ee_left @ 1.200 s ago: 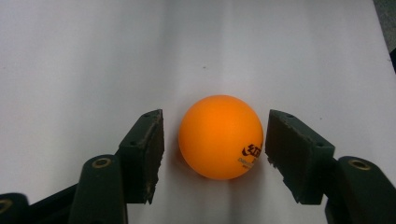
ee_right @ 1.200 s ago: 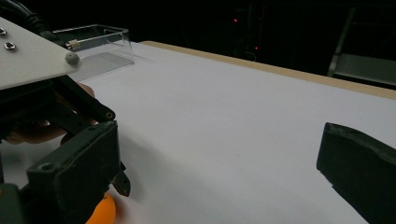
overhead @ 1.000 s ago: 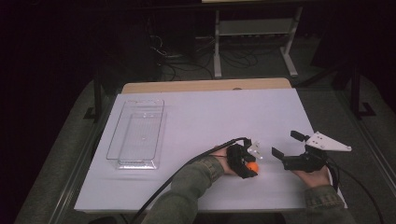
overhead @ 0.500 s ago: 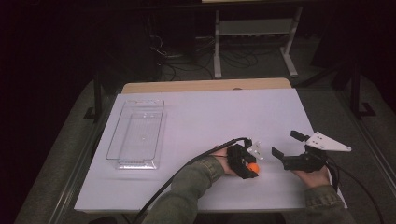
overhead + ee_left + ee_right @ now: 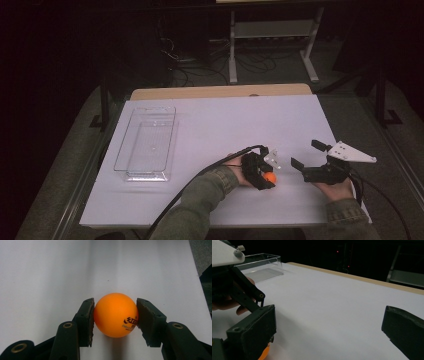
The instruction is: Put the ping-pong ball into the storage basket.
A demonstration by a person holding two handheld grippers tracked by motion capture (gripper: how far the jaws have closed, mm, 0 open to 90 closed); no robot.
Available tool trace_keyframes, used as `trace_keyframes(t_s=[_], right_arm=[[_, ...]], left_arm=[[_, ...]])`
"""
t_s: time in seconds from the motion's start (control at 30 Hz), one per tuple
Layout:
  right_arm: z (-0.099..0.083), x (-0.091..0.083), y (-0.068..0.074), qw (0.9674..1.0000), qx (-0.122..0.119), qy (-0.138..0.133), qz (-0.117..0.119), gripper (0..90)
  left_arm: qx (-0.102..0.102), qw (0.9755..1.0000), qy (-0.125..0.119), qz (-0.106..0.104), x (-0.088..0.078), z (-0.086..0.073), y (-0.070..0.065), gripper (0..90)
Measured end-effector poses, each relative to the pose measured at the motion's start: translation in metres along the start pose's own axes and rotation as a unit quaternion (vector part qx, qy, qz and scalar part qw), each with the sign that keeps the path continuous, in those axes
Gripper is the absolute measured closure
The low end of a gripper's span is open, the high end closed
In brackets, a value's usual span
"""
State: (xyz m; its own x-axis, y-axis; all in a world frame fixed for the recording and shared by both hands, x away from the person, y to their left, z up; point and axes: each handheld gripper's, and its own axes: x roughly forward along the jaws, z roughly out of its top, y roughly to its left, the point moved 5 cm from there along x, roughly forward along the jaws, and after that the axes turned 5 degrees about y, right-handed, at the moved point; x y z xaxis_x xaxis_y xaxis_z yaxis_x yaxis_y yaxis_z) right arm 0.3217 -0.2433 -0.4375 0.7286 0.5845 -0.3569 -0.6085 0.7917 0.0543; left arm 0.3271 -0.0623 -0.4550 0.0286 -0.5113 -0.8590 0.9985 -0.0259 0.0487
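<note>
your left tool pinches the ball between its two pads, one on each side at about the widest part. the ball is at the near middle of the desk, low over the white surface; whether it touches the surface cannot be told. your right tool is spread wide with nothing between its jaws, just to the right of the left one.

risks from here:
- the ball is smooth, round and light, and the pads meet it on small patches only. if you tilt or jerk the left tool, it is likely to squirt out and roll.
- the desk is flat with no visible lip at its right or near edge; a loose ball could run off to the floor.
- squeezing harder may dent the thin shell.
- the right tool sits close by; a careless sweep of it could knock the ball or the left jaws.
- the tray lies well apart at the far left, so any carry there is long for such a slight grip.

writing: a dark printed logo and small lines of text sit on the ball's lower right, partly hidden by the pad; not legible.
</note>
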Motion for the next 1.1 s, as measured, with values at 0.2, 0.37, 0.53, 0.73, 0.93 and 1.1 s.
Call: trace_keyframes(t_s=[0.2, 0.37, 0.53, 0.73, 0.93, 1.1], right_arm=[[0.0, 0.0, 0.0, 1.0, -0.001, 0.001, -0.001, 0.0], [0.0, 0.0, 0.0, 1.0, -0.001, 0.001, -0.001, 0.0], [0.0, 0.0, 0.0, 1.0, -0.001, 0.001, 0.0, 0.0], [0.0, 0.001, 0.0, 1.0, -0.002, 0.001, -0.001, 0.0], [0.0, 0.001, 0.0, 1.0, -0.003, 0.002, -0.001, 0.0], [0.0, 0.001, 0.001, 1.0, -0.003, 0.002, -0.001, 0.0]], left_arm=[[0.0, 1.0, 0.001, 0.0, -0.005, 0.0, 0.0, 50.2], [0.005, 1.0, 0.0, 0.008, -0.011, 0.0, 0.001, 50.2], [0.004, 0.9999, -0.003, 0.01, -0.017, 0.001, 0.001, 50.3], [0.004, 1.0, 0.001, 0.009, -0.023, -0.001, 0.0, 50.3], [0.003, 1.0, 0.001, 0.009, -0.029, -0.001, -0.001, 50.3], [0.002, 1.0, 0.001, 0.006, -0.033, -0.001, -0.002, 50.3]])
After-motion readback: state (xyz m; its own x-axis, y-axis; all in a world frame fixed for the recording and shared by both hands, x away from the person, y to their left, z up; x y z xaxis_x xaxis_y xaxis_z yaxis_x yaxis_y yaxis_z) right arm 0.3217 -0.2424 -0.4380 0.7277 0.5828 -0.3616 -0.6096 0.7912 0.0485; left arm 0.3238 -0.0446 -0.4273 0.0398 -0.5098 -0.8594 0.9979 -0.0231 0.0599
